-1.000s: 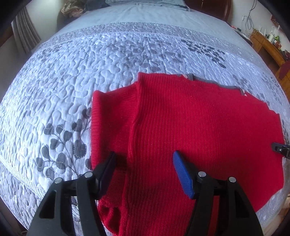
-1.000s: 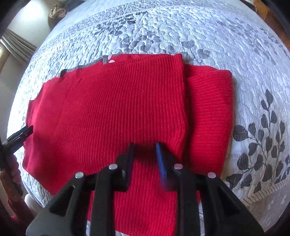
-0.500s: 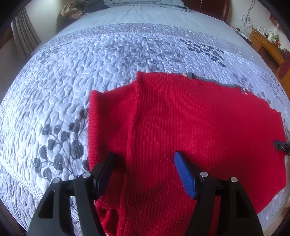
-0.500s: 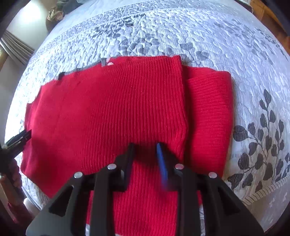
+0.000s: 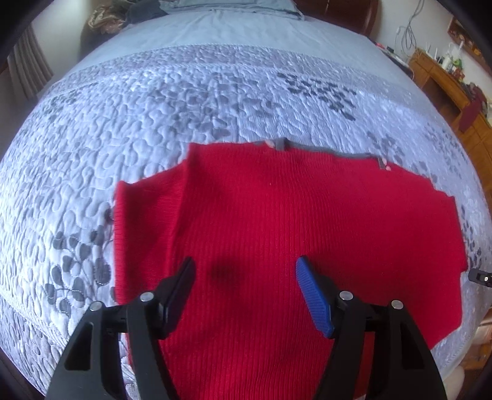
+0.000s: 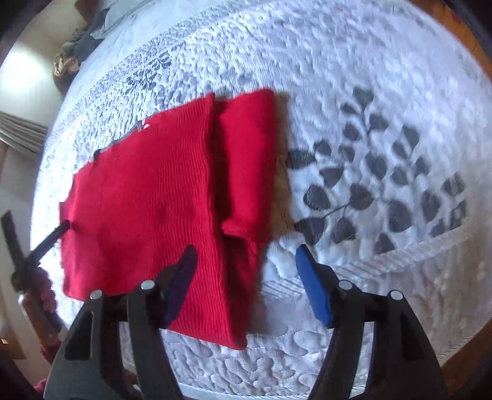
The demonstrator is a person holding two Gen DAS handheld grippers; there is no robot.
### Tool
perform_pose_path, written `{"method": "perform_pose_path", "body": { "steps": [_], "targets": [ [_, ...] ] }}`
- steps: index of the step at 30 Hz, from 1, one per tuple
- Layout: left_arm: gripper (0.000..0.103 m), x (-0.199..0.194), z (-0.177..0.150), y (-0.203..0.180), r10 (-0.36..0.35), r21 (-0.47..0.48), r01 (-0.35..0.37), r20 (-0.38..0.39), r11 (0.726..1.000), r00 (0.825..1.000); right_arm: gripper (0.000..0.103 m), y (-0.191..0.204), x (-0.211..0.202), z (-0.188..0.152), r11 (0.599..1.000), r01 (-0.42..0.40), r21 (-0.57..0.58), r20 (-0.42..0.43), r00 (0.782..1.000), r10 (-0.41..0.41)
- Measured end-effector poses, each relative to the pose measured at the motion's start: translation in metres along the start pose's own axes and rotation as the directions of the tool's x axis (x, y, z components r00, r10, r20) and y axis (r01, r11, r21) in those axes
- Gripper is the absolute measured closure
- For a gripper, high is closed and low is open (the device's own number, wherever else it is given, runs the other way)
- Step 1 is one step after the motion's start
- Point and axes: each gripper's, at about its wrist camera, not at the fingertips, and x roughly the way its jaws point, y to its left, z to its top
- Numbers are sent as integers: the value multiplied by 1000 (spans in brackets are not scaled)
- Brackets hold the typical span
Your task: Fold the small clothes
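A red ribbed knit sweater lies flat on the quilted bedspread, with one sleeve folded in along its left side. My left gripper hovers open over the sweater's near half, nothing between its pads. In the right wrist view the sweater sits left of centre, its folded sleeve along the right edge. My right gripper is opening its jaws above that edge; cloth and quilt lie under the gap, and the pads do not press on them. The left gripper's tip shows at the sweater's far side.
The grey leaf-patterned quilt spreads wide around the sweater, its corded border near me. A wooden dresser with clutter stands at the right. Pillows and heaped cloth lie at the bed's head. A curtain hangs at the left.
My right gripper went from nearly shut over the sweater's middle to wide open, sliding toward its sleeve edge while rolling. My left gripper shifted a little further over the sweater, still open.
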Motion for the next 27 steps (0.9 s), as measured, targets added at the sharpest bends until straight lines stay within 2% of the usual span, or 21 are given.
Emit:
{"method": "perform_pose_path", "body": {
  "steps": [5, 10, 15, 19, 22, 25, 27],
  "targets": [
    [31, 8, 5, -2, 17, 15, -17, -7, 1000, 1000, 25, -5, 19, 1, 996, -88, 26, -32, 996, 89],
    [28, 20, 7, 4, -12, -17, 11, -35, 1000, 999, 26, -4, 26, 5, 994, -107, 9, -19, 994, 107],
    [27, 23, 5, 5, -20, -10, 20, -30, 1000, 999, 35, 1, 28, 7, 995, -103, -16, -15, 995, 103],
    [26, 23, 5, 7, -34, -13, 34, -30, 999, 999, 36, 0, 33, 9, 992, -124, -2, -8, 992, 124],
    [26, 23, 4, 8, -40, -14, 40, -32, 999, 999, 36, -6, 36, 10, 987, -161, 25, 2, 987, 161],
    [26, 22, 5, 9, -48, -19, 48, -38, 999, 998, 45, -9, 35, 10, 978, -204, 42, 13, 979, 204],
    [26, 22, 5, 9, -53, -19, 52, -40, 998, 998, 46, -9, 37, 10, 975, -215, 46, 10, 977, 215]
  ]
}}
